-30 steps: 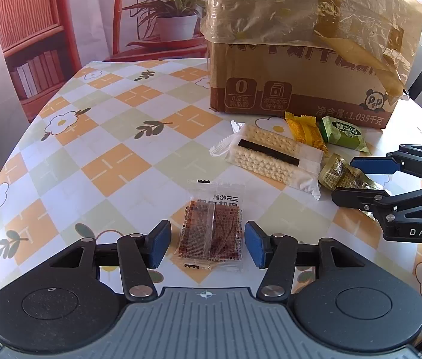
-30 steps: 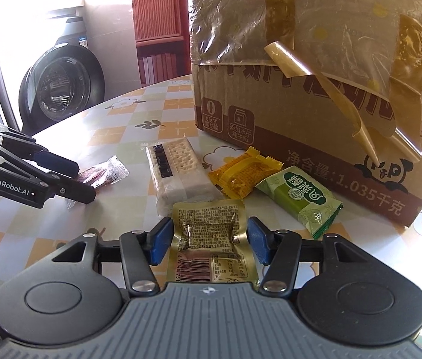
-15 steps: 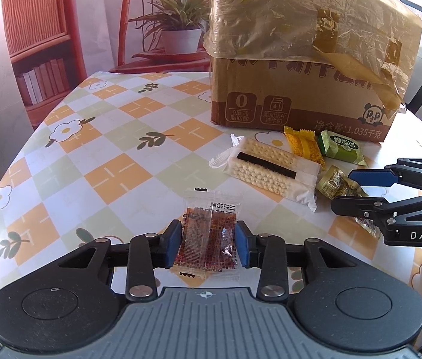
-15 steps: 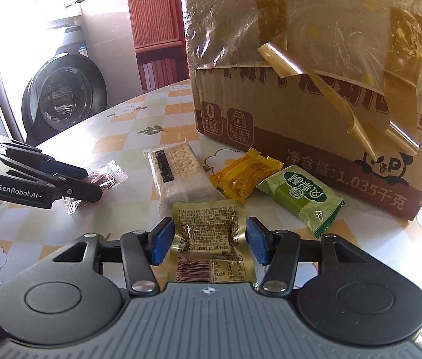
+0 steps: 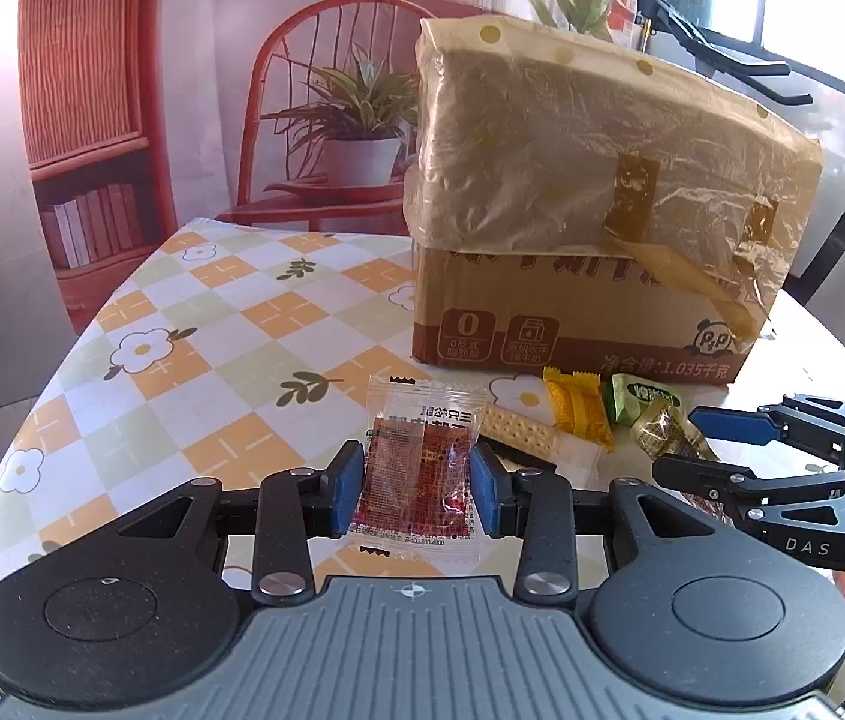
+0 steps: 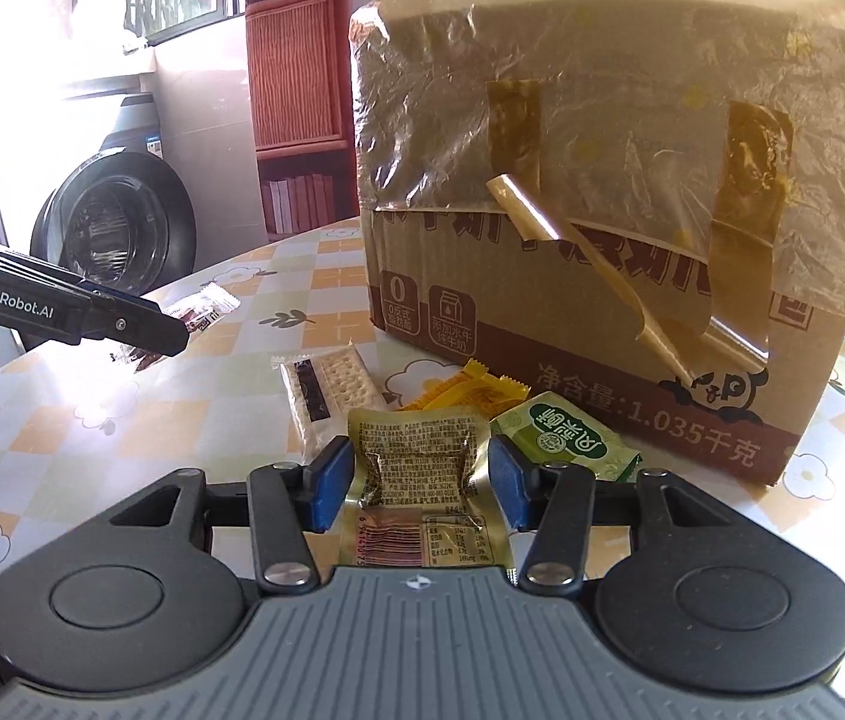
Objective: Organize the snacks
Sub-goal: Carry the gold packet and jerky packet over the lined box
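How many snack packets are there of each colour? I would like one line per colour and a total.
Red, clear wrapper: 1
Gold foil: 1
Yellow: 1
Green: 1
White cracker pack: 1
Total: 5

Sunlit room: red wicker bookshelf (image 5: 86, 120) against pale wall, red chair (image 5: 326, 120) bearing potted plant (image 5: 356, 126), apparently a washing machine (image 6: 116, 222), overexposed.

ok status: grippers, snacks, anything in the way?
Left gripper shut on red snack packet, off the table. Right gripper closing on gold packet. Taped cardboard box directly ahead.
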